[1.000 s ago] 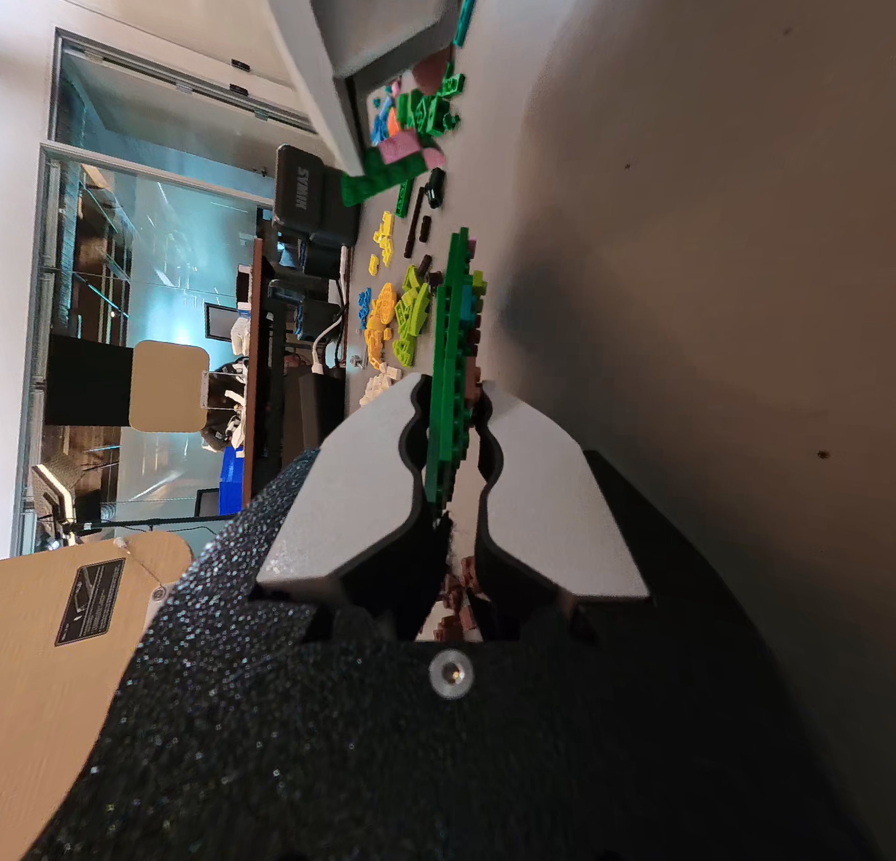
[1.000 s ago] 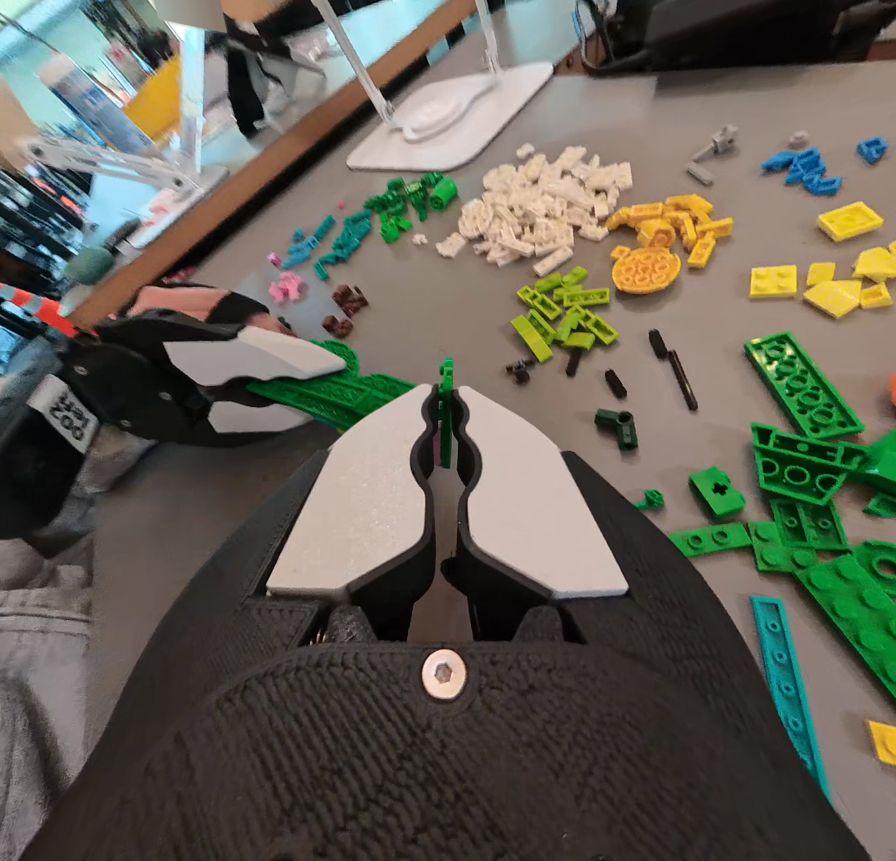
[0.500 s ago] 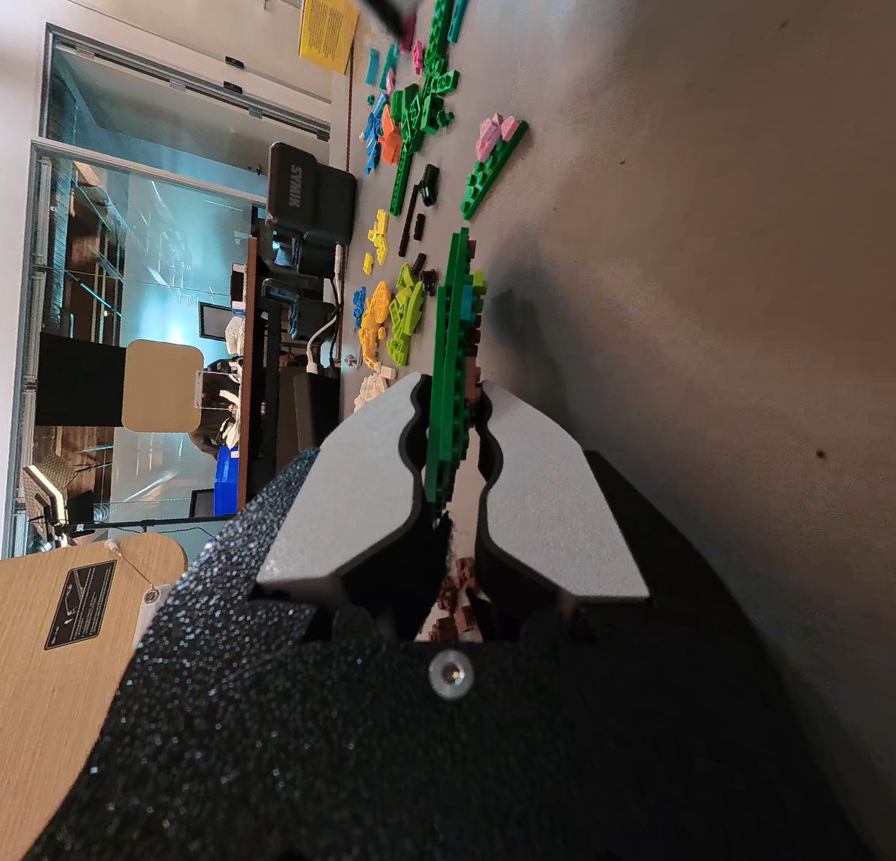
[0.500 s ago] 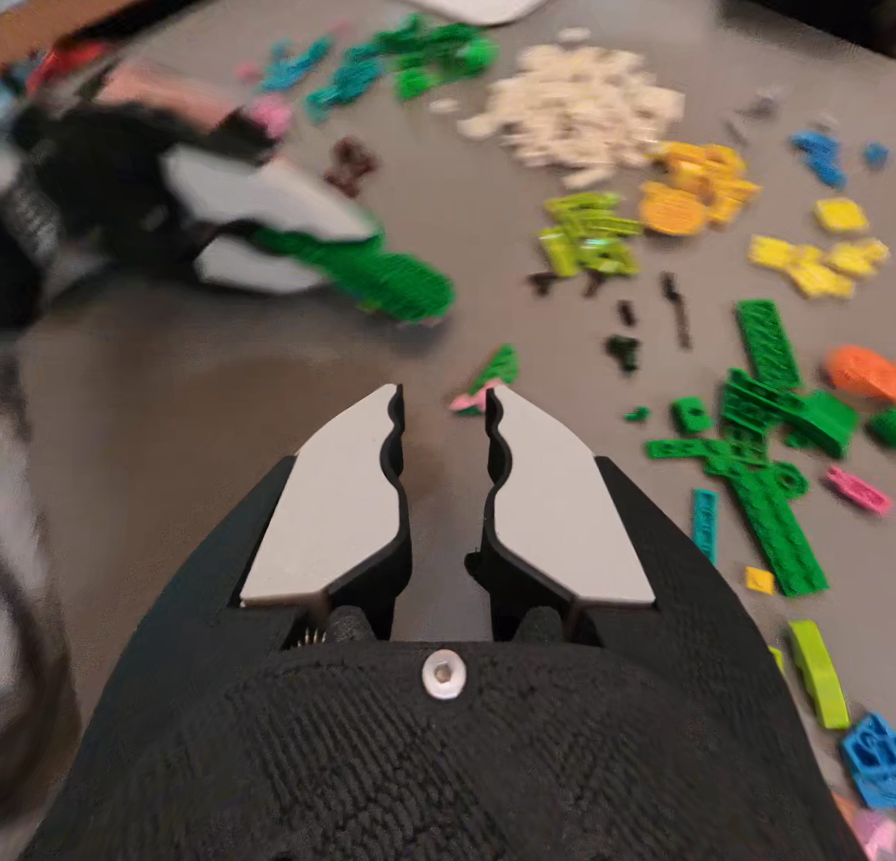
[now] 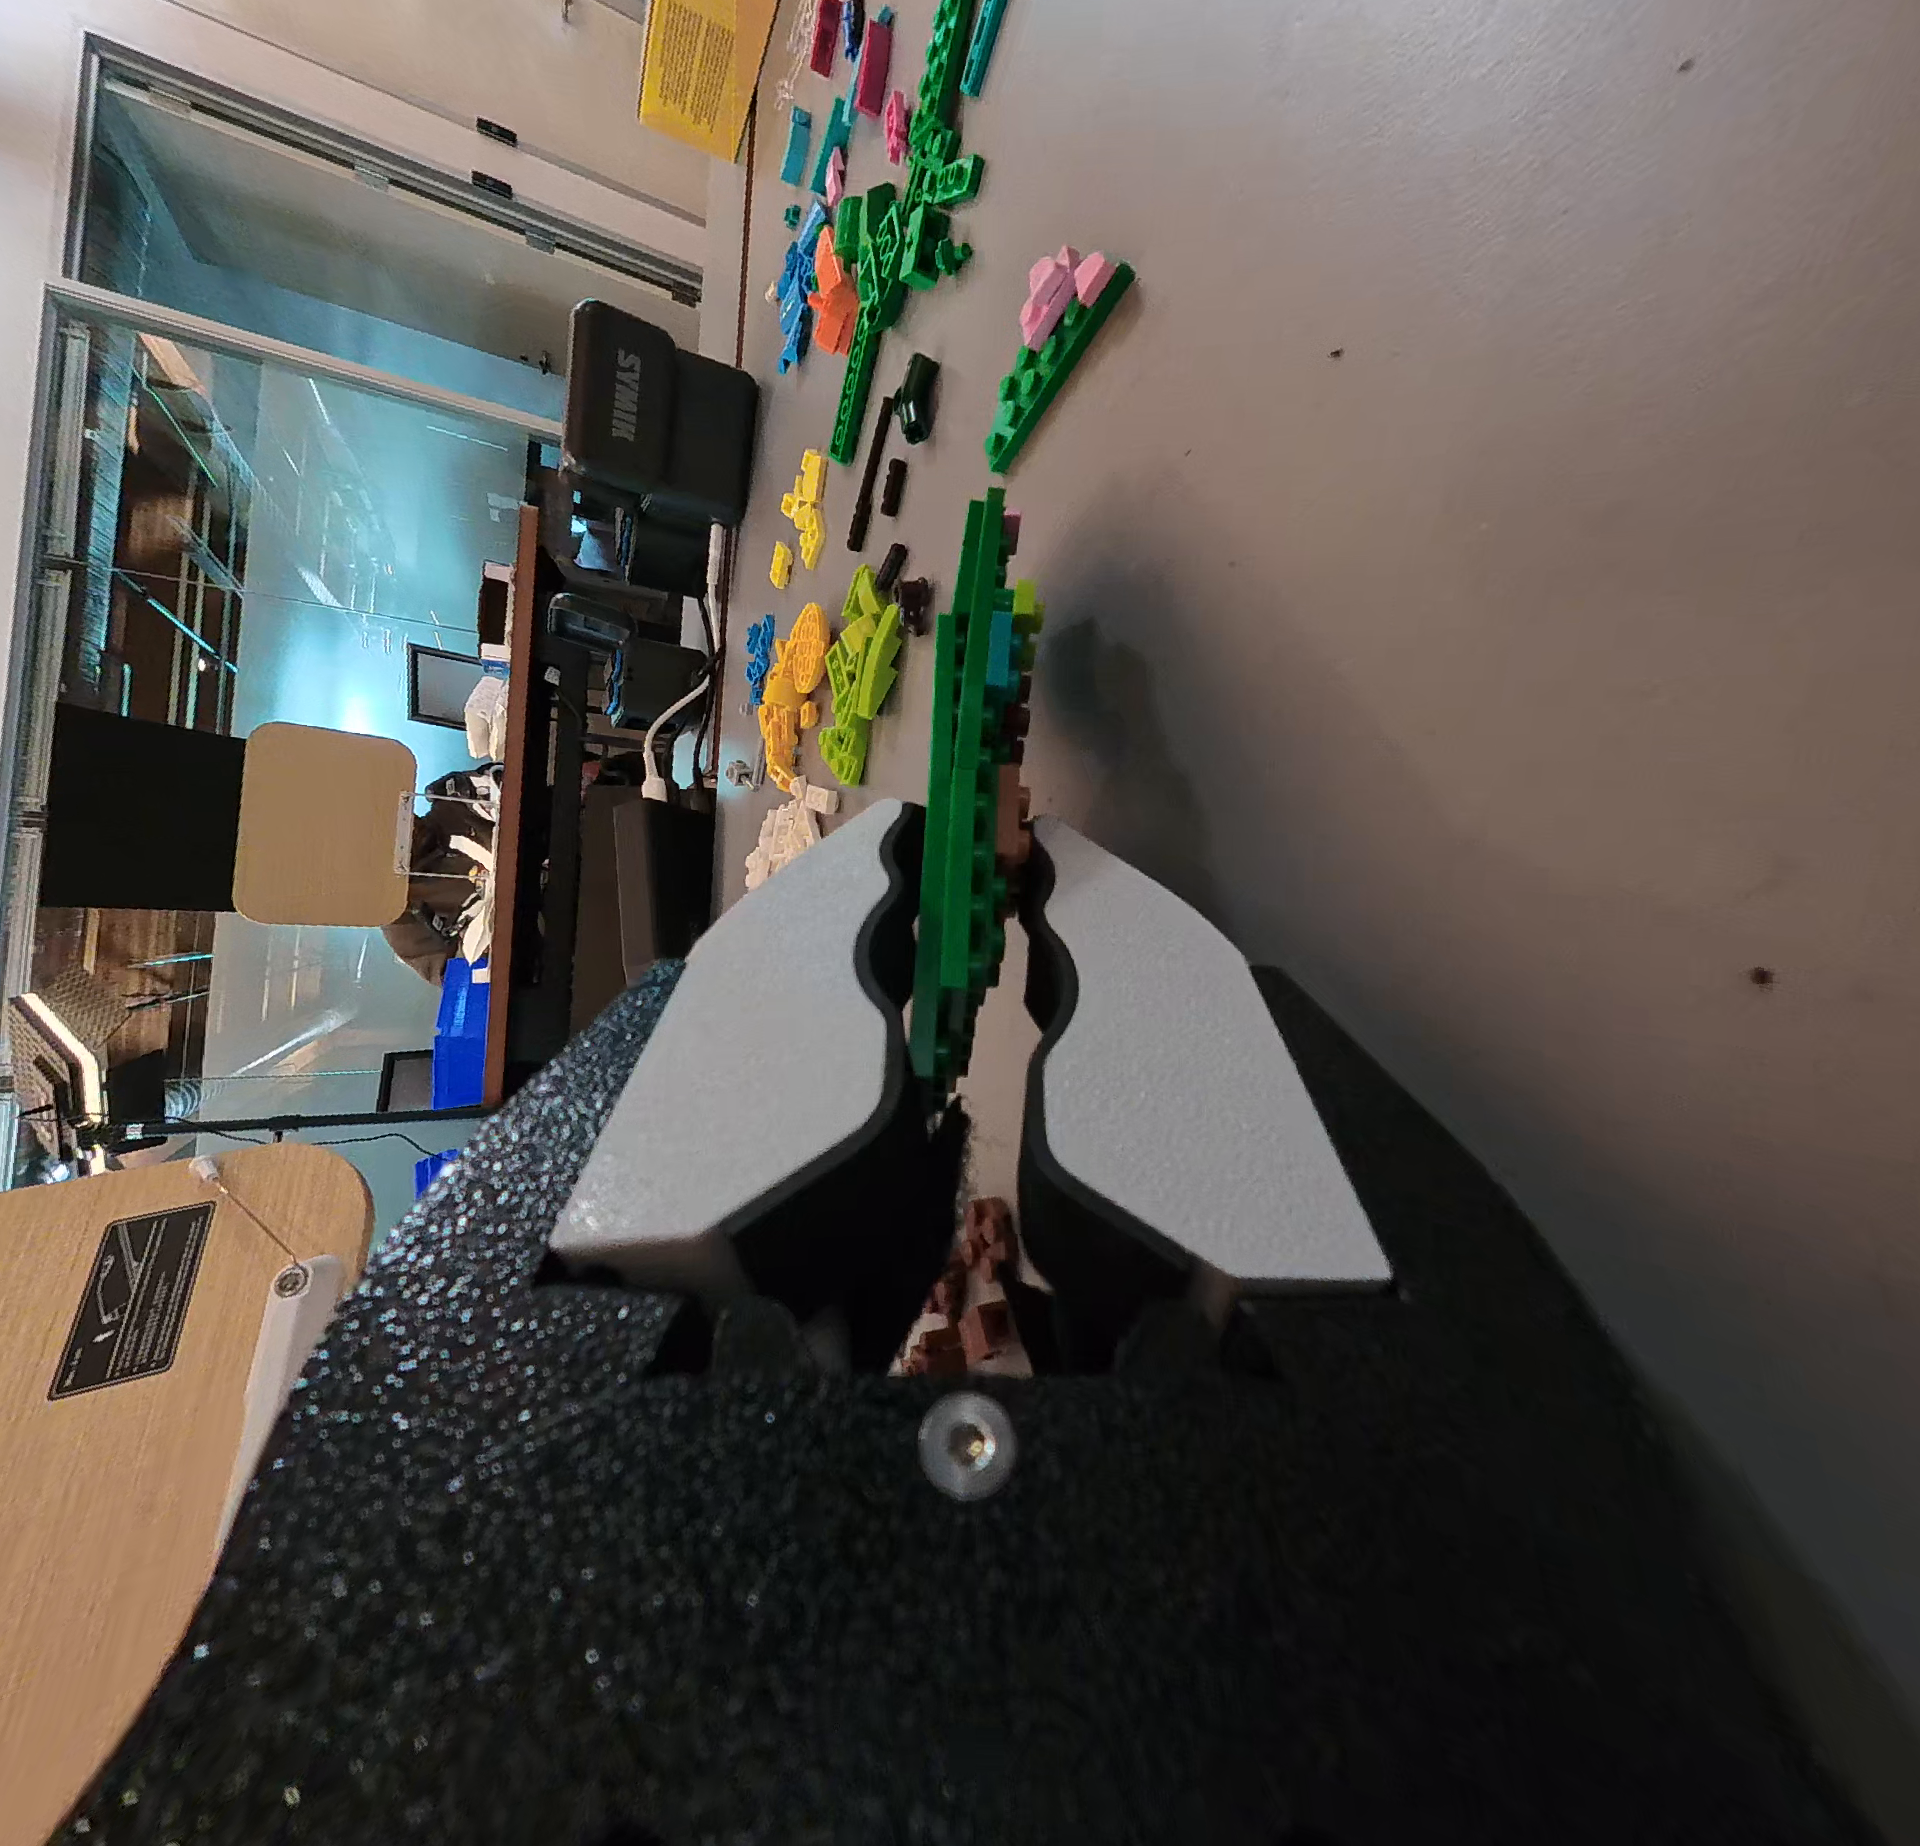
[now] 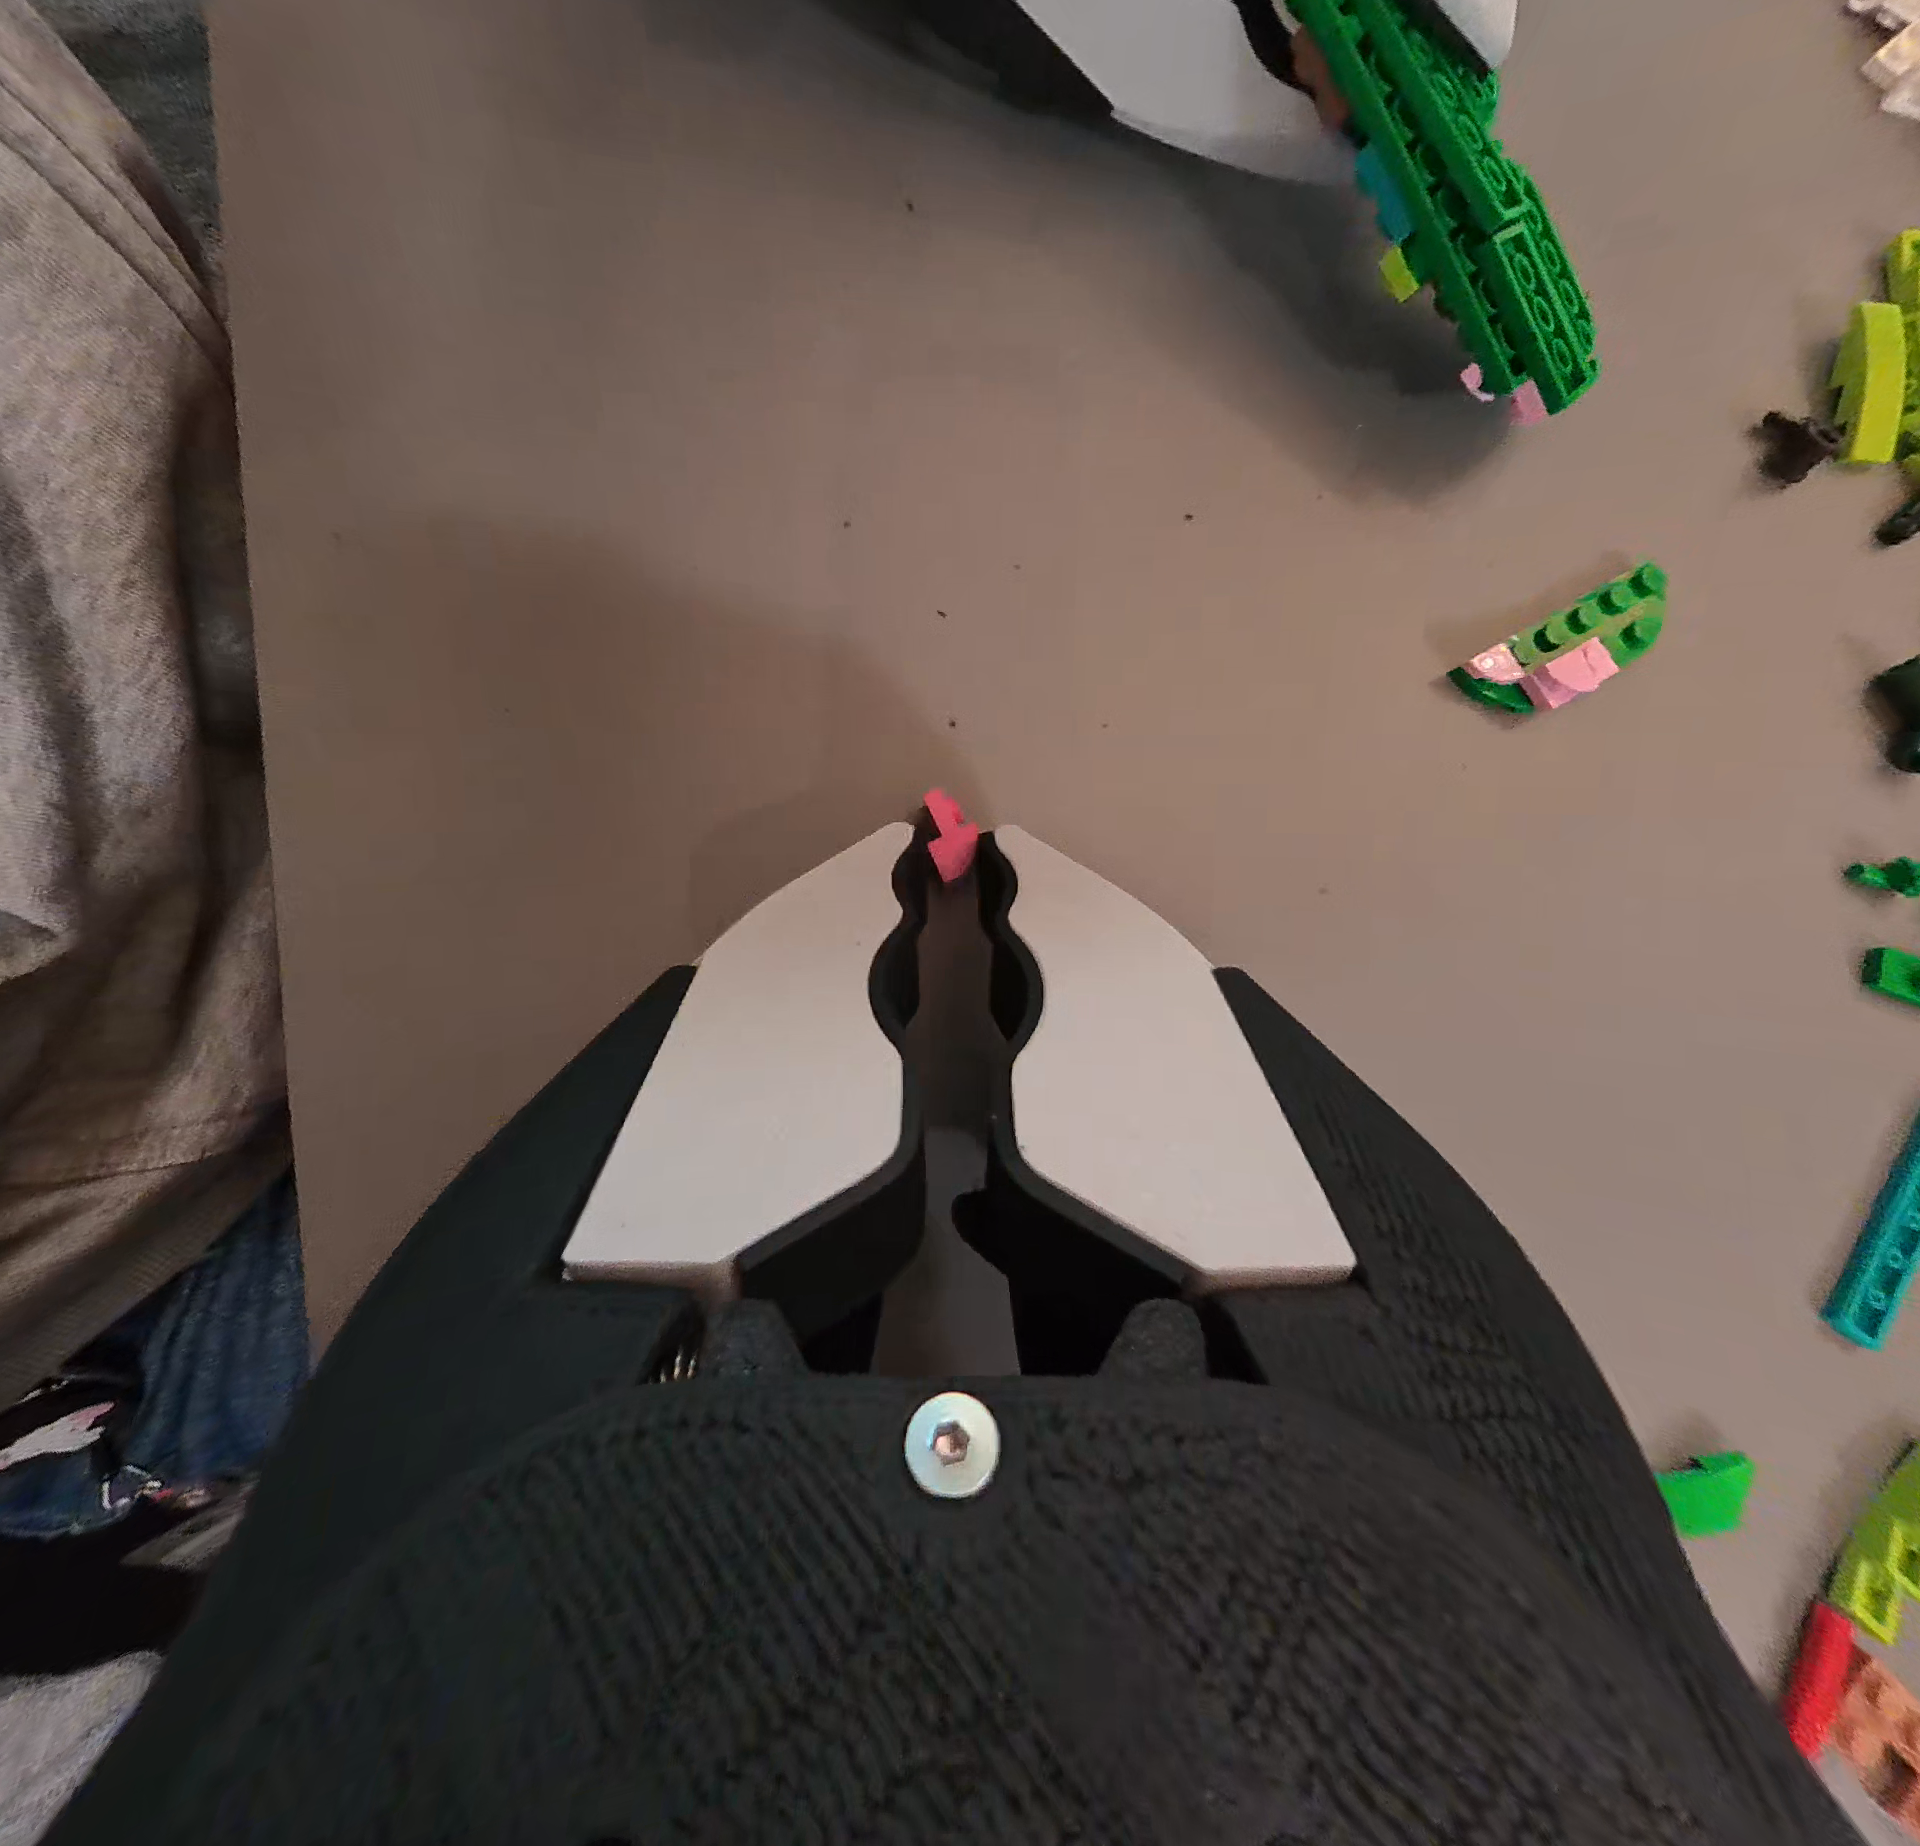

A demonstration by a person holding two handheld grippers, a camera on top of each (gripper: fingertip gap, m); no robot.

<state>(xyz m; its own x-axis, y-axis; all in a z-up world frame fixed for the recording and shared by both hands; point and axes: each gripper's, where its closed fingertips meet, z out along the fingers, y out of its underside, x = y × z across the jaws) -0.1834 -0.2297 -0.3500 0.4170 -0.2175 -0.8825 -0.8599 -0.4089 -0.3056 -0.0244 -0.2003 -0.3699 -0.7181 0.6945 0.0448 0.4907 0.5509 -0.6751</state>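
My left gripper point(image 5: 971, 861) is shut on a long green brick assembly point(image 5: 971, 695) with brown, teal and lime pieces on one side, held on edge above the grey table point(image 5: 1455, 653). The right wrist view shows that assembly point(image 6: 1455, 186) between the left gripper's white fingers point(image 6: 1122, 40) at the top. My right gripper point(image 6: 951, 846) is low over the table point(image 6: 623, 549), shut on a small pink brick point(image 6: 949, 846) pinched at its very fingertips. A small green piece with pale pink bricks point(image 6: 1569, 643) lies on the table to the right; it also shows in the left wrist view point(image 5: 1060, 352).
Loose bricks lie along the right edge: lime point(image 6: 1870, 383), green point(image 6: 1704, 1495), a teal plate point(image 6: 1881, 1266). A person's grey sleeve point(image 6: 104, 653) is at the left. The left wrist view shows yellow point(image 5: 795, 674), lime point(image 5: 862, 674) and white point(image 5: 784, 840) piles and a yellow box point(image 5: 707, 30). Spacing between my two grippers at the tips: around 15 centimetres. To reach the teal plate point(image 6: 1881, 1266) in a straight line is about 15 centimetres for my right fingers, about 20 centimetres for my left.
My right gripper let go of the green and pink piece, which now lies on the table, opened, swung left and closed on the small pink brick. My left gripper kept its grasp.
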